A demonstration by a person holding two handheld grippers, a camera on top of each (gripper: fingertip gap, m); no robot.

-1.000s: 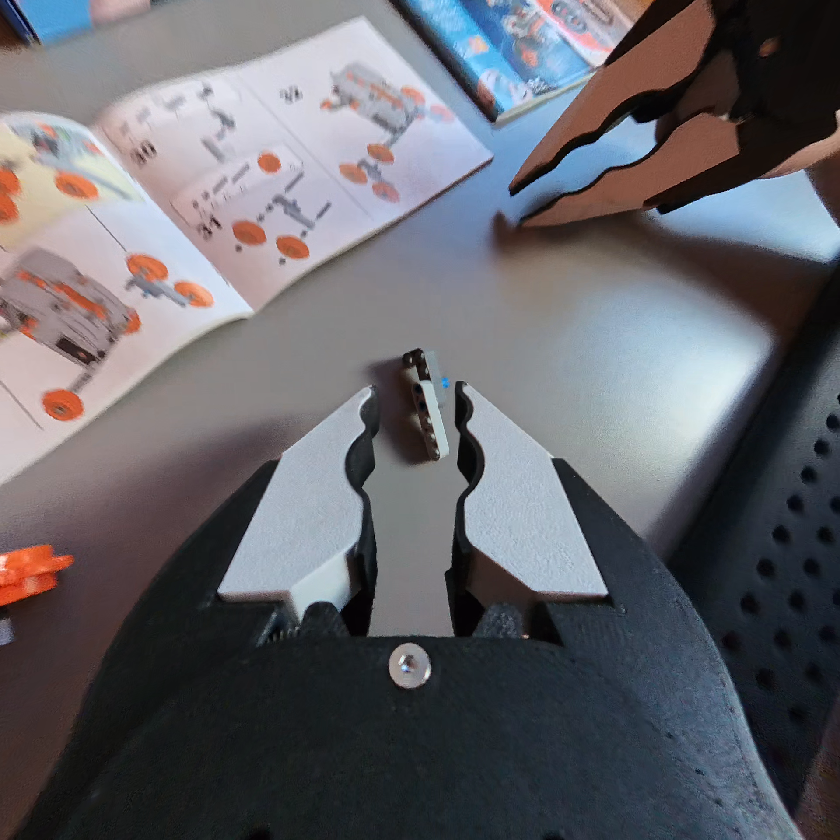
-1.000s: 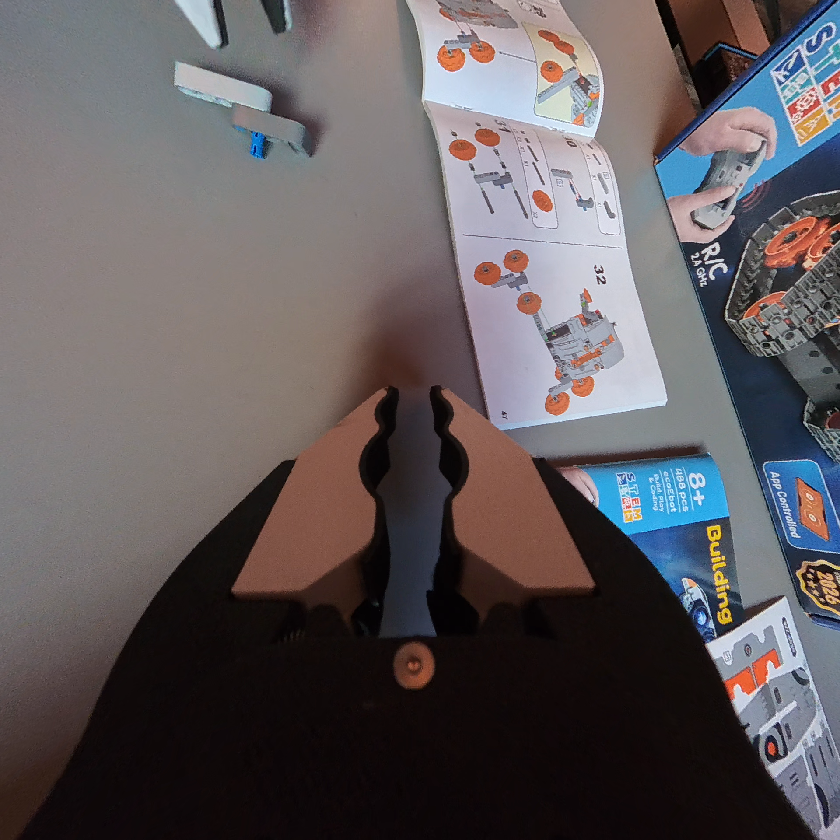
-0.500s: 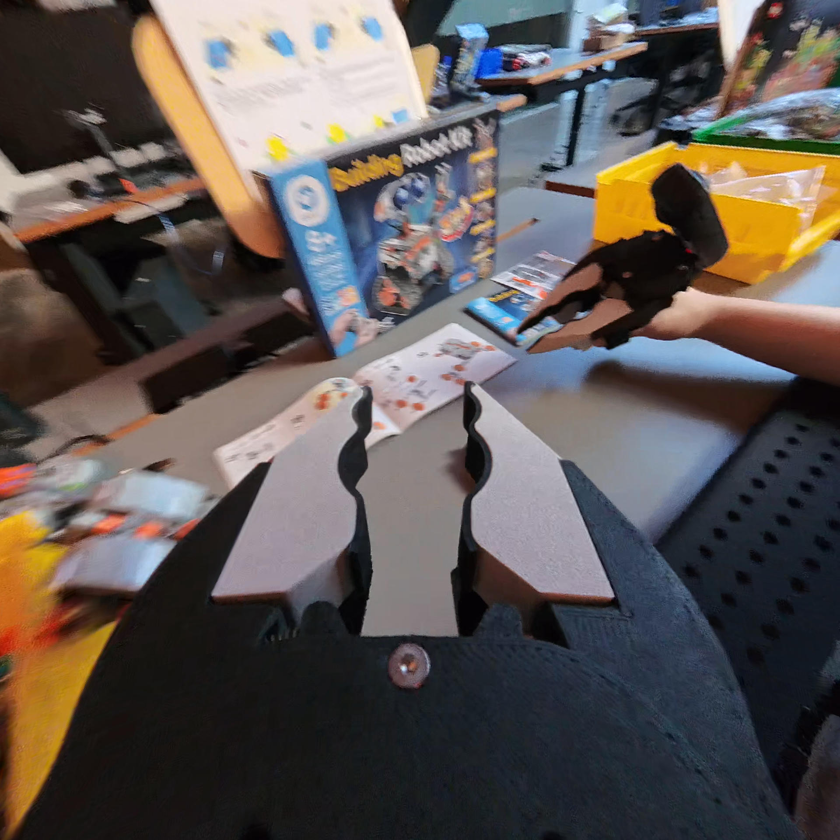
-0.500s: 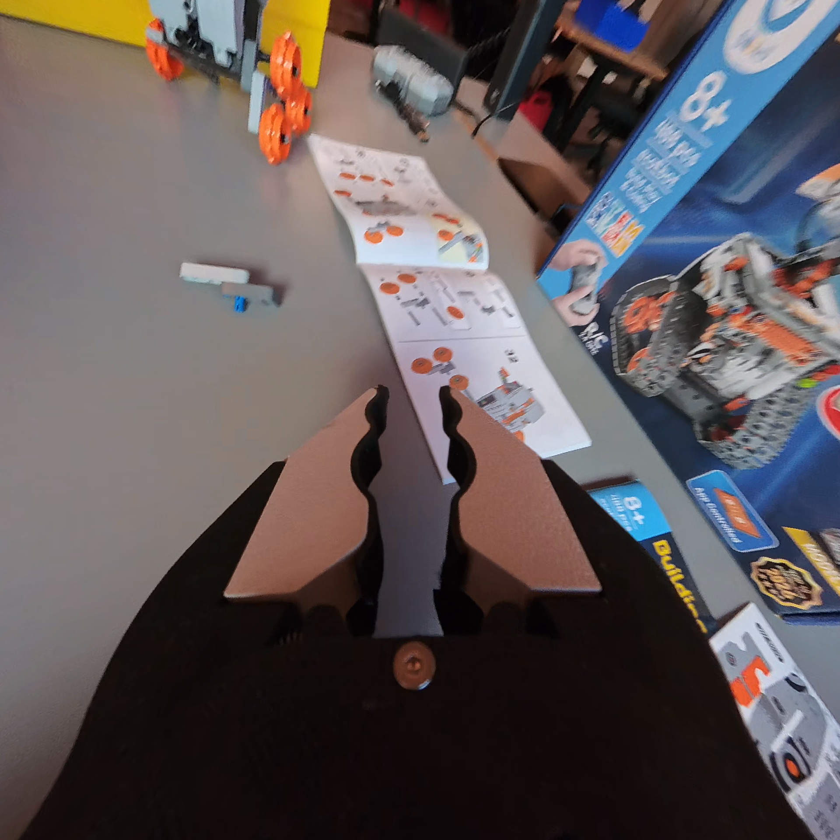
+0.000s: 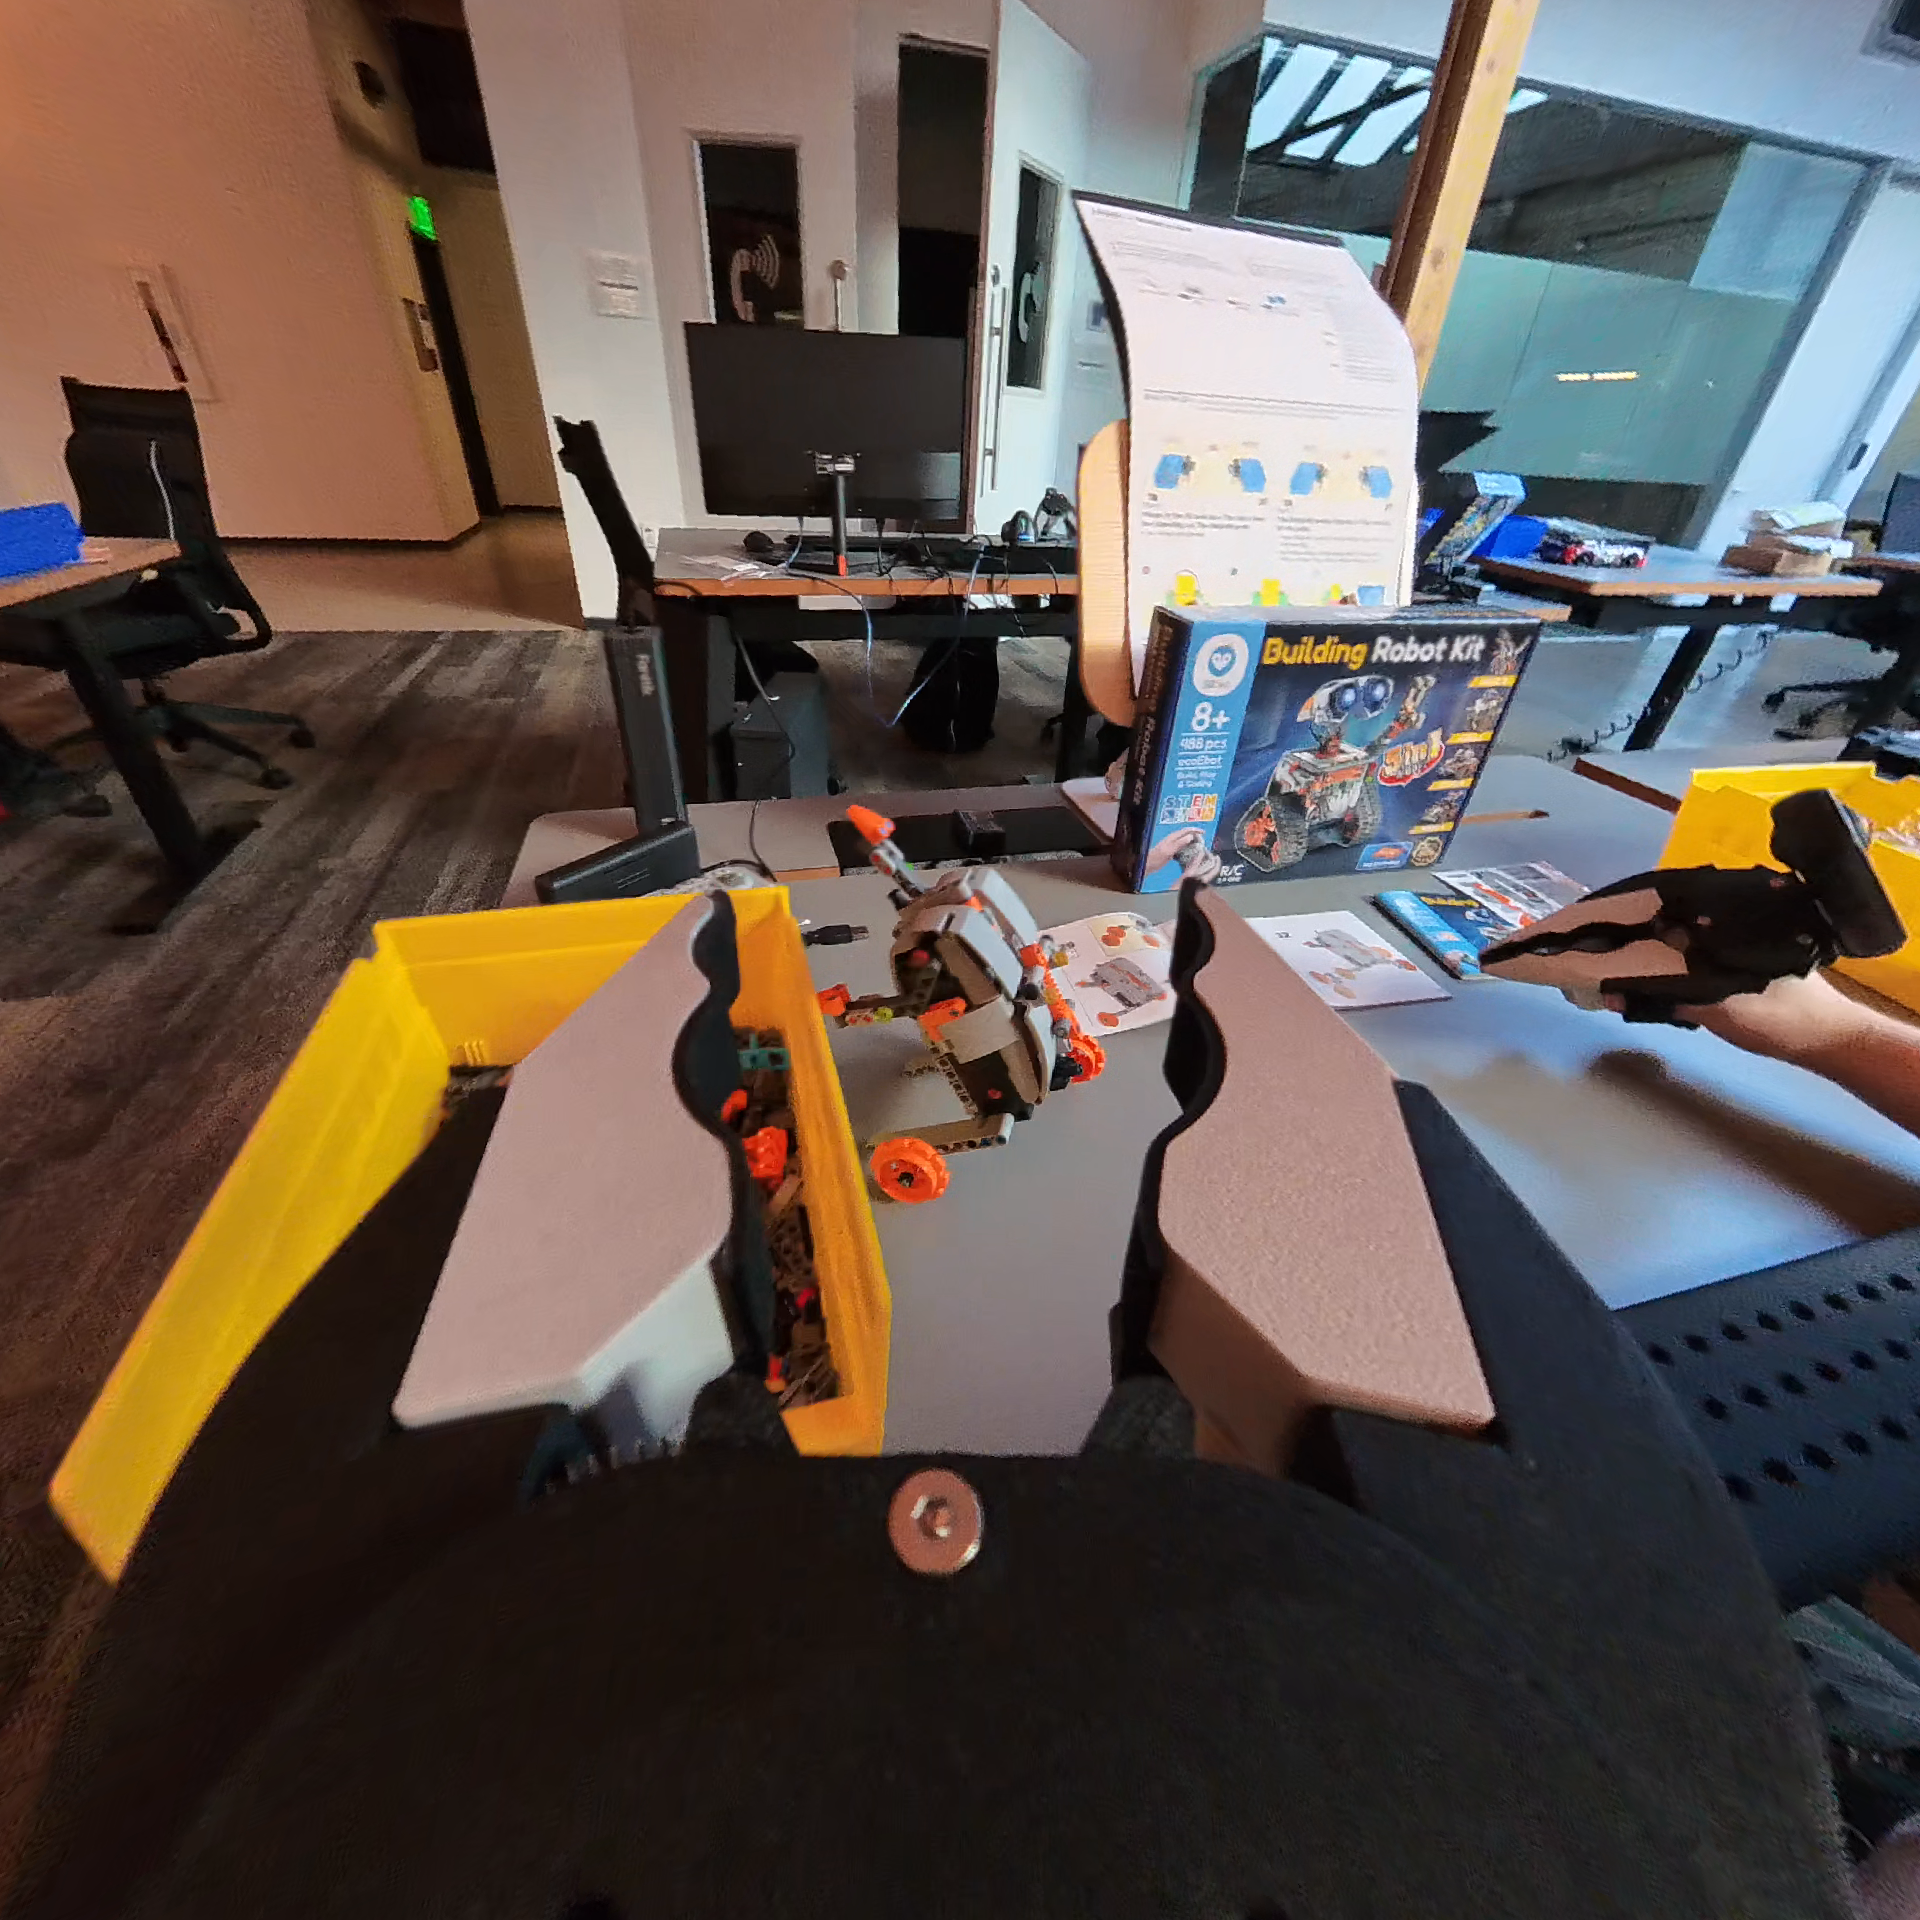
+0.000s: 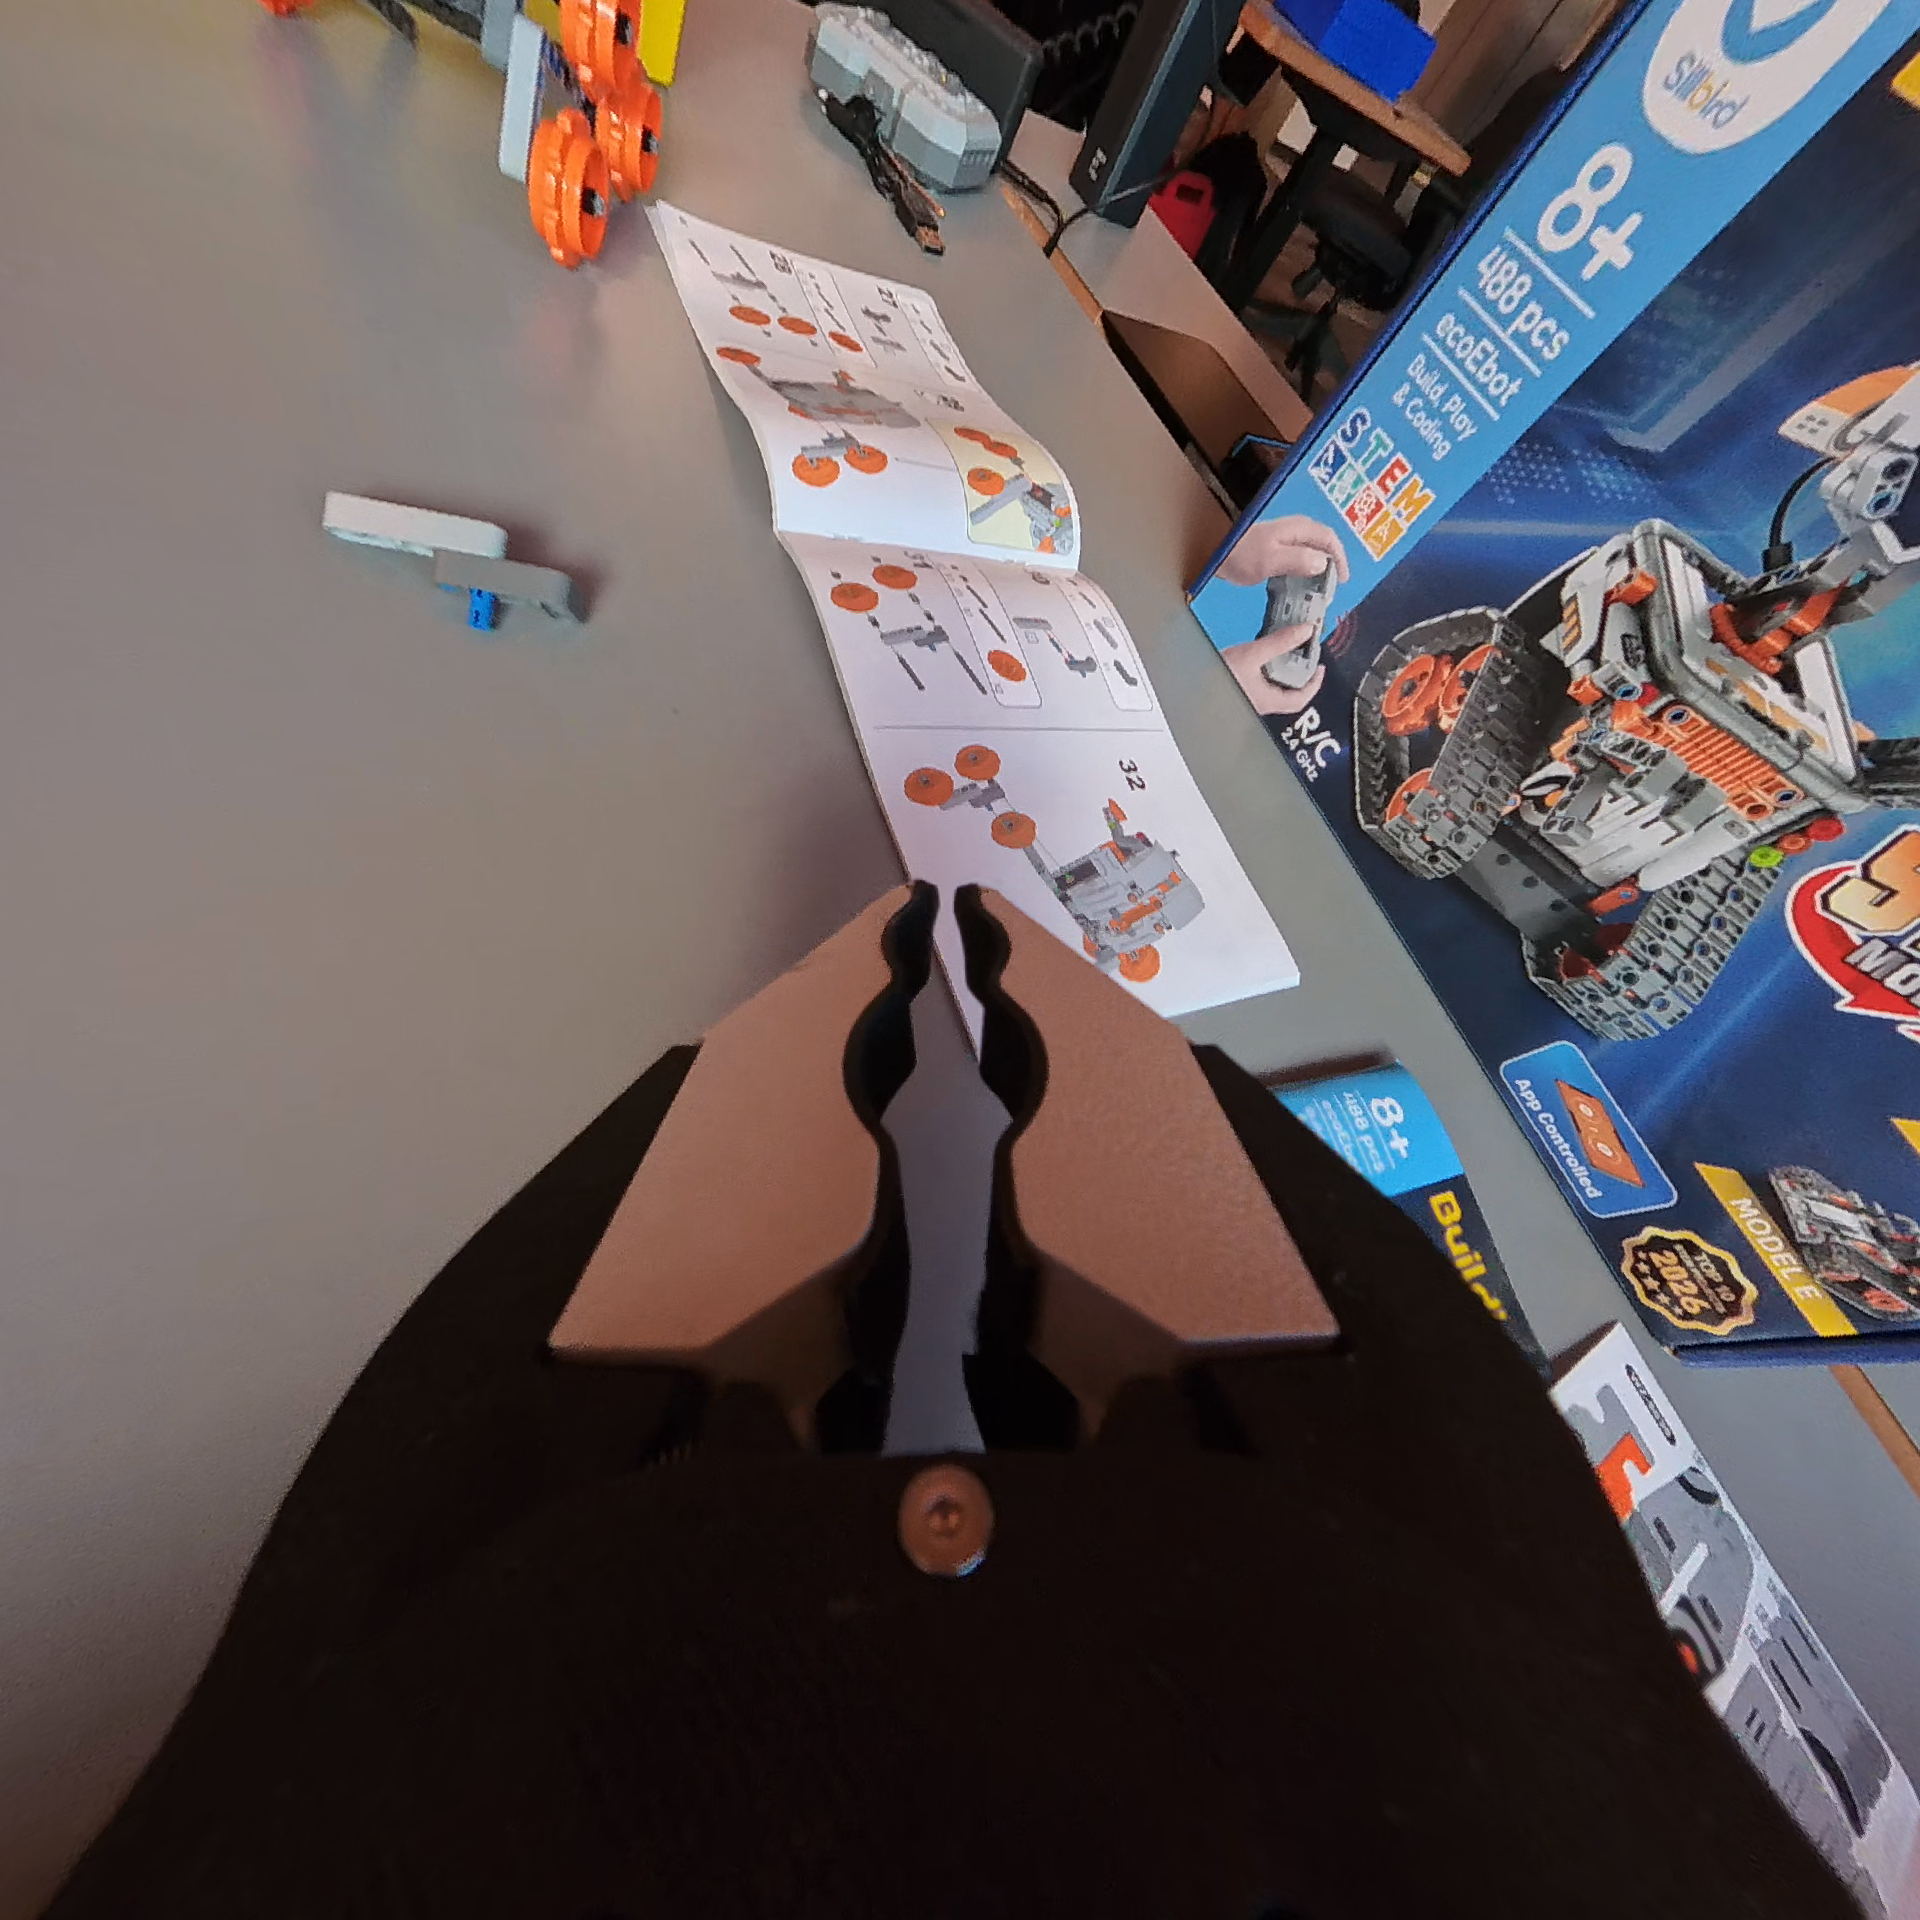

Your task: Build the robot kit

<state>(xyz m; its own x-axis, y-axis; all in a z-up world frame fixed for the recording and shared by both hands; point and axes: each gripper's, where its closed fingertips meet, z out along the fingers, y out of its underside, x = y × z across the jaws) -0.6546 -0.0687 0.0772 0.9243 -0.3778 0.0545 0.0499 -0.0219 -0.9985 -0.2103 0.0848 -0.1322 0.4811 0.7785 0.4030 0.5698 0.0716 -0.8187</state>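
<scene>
My left gripper [image 5: 956, 902] is wide open and empty, held above the grey table [image 5: 1558, 1143]. Past its tips stands a part-built grey and orange robot model [image 5: 971, 1003], with a yellow bin [image 5: 582, 935] of loose parts just to its left. My right gripper [image 6: 942, 894] is shut on nothing, its tips over the near corner of an open instruction booklet [image 6: 987, 644]. It also shows in the left wrist view [image 5: 1538, 951], held by a hand. A small grey beam piece with a blue pin [image 6: 457, 556] lies on the table, to the left of the booklet.
A blue robot kit box [image 6: 1558, 623] stands along the right, also in the left wrist view [image 5: 1320, 738]. A blue leaflet [image 6: 1382, 1143] and another sheet [image 6: 1714, 1610] lie by it. A grey battery block with a cable [image 6: 904, 94] sits far back. A second yellow bin [image 5: 1745, 821] is at the right. The tips of one gripper are about 50 cm away from the tips of the other.
My left gripper has lifted off the grey beam piece, tilted up towards the bin and model, and opened wider. My right gripper has tilted up, and its jaws have closed a little.
</scene>
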